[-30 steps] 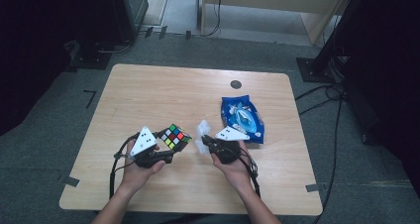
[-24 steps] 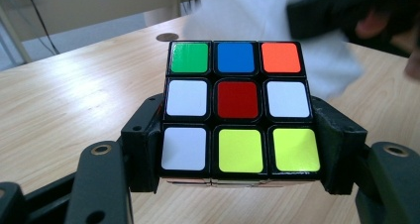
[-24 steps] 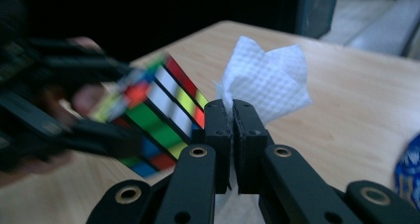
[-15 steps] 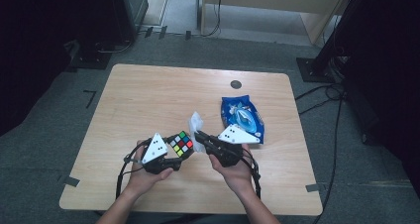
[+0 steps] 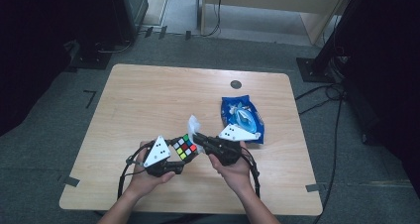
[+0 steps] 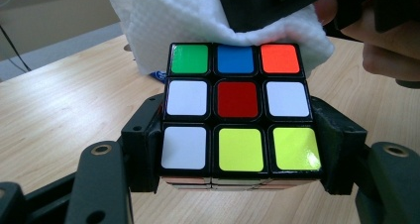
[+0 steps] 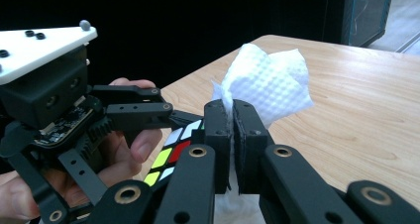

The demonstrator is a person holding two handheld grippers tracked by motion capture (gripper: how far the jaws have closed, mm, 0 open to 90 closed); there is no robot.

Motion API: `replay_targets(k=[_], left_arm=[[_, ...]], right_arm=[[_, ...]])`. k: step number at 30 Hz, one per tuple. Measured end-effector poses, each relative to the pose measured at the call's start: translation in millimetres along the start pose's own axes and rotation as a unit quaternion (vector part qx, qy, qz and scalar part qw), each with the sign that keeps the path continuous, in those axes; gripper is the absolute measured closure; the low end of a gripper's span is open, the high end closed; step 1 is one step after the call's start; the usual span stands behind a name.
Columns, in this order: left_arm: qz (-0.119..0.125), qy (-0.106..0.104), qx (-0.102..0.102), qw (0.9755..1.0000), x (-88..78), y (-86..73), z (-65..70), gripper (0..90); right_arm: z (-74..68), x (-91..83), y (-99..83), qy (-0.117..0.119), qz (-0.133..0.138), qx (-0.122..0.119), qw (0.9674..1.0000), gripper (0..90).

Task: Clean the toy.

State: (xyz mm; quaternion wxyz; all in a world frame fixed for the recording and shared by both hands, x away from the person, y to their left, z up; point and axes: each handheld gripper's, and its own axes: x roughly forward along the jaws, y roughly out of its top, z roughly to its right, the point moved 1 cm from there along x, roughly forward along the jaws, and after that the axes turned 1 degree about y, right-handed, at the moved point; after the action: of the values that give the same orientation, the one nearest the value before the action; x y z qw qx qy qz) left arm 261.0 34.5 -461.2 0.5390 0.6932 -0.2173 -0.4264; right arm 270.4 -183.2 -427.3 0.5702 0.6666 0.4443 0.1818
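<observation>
Both grippers are clenched: my left gripper (image 5: 179,157) clamps the puzzle cube (image 6: 238,112) by its sides, low and centre in the high view, and my right gripper (image 7: 232,116) pinches the white wipe (image 7: 267,83) just above the cube's far edge. To clean well, I judge I should hold the cube steady and drag the wipe flat across the coloured face in slow strokes. The blue wipe packet (image 5: 242,117) lies right of centre.
</observation>
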Motion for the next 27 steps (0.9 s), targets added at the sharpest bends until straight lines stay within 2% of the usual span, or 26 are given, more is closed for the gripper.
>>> replay_targets(k=[9, 12, 19, 23, 27], left_arm=[[0.009, -0.006, 0.003, 0.9999, -3.5, 3.5, 0.6, 34.2], [0.012, -0.007, 0.002, 0.9999, -4.5, 4.5, 0.3, 34.2], [0.022, -0.006, -0.001, 0.9997, -8.2, 7.5, -1.3, 34.3], [0.011, 0.003, -0.002, 0.9999, -6.7, 5.2, -4.2, 34.2], [0.001, 0.008, -0.002, 1.0, -3.7, 2.5, -5.2, 34.2]], right_arm=[[11.8, 3.0, -7.0, -0.004, -0.01, 0.027, 0.9996, 86.8], [16.0, 5.2, -10.2, -0.006, -0.02, 0.028, 0.9994, 86.6], [32.7, 14.8, -26.7, -0.043, -0.068, 0.032, 0.9962, 86.2], [34.8, 11.1, -24.4, -0.05, -0.056, 0.039, 0.9964, 86.2], [25.6, 0.1, -9.9, -0.042, -0.025, 0.026, 0.9984, 86.1]])
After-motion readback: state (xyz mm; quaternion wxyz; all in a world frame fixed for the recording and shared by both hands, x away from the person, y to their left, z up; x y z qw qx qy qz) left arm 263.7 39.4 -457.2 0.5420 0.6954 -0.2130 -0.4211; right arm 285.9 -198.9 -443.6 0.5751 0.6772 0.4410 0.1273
